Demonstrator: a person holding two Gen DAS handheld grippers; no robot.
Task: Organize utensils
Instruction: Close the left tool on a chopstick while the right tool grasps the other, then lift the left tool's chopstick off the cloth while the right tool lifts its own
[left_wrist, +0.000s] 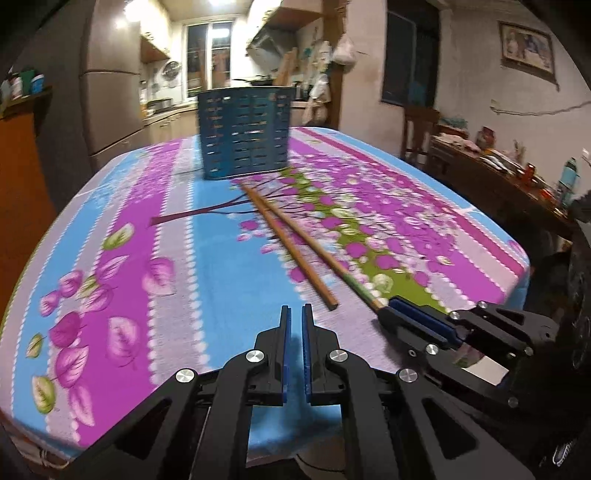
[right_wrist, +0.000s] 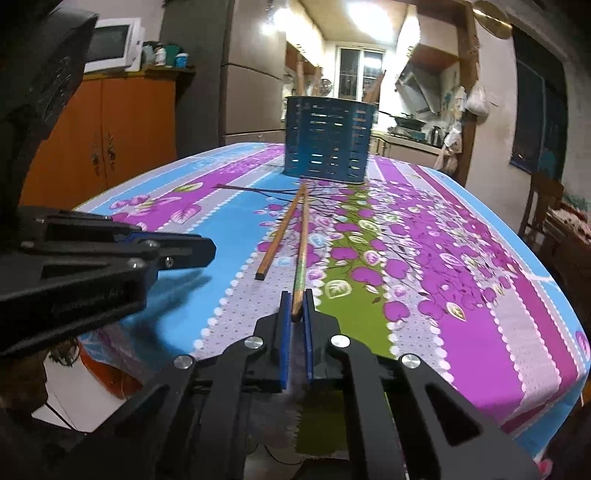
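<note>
Two wooden chopsticks lie on the flowered tablecloth (left_wrist: 177, 236), pointing toward a blue slotted utensil holder (left_wrist: 243, 133) (right_wrist: 328, 140) at the far end. My right gripper (right_wrist: 297, 301) (left_wrist: 386, 308) is shut on the near end of the right chopstick (right_wrist: 301, 254) (left_wrist: 325, 258), the one with the green-patterned end. The plain chopstick (right_wrist: 280, 236) (left_wrist: 291, 247) lies free just to its left. My left gripper (left_wrist: 296, 312) (right_wrist: 210, 251) is shut with nothing between its pads, hovering a little short of the plain chopstick's near end.
The table's near edge runs just under both grippers, its right edge beyond the purple stripes. An orange cabinet (right_wrist: 110, 140) with a microwave (right_wrist: 110, 44) stands to the left. On the right are a wooden chair (left_wrist: 419, 129) and a cluttered side table (left_wrist: 509, 177).
</note>
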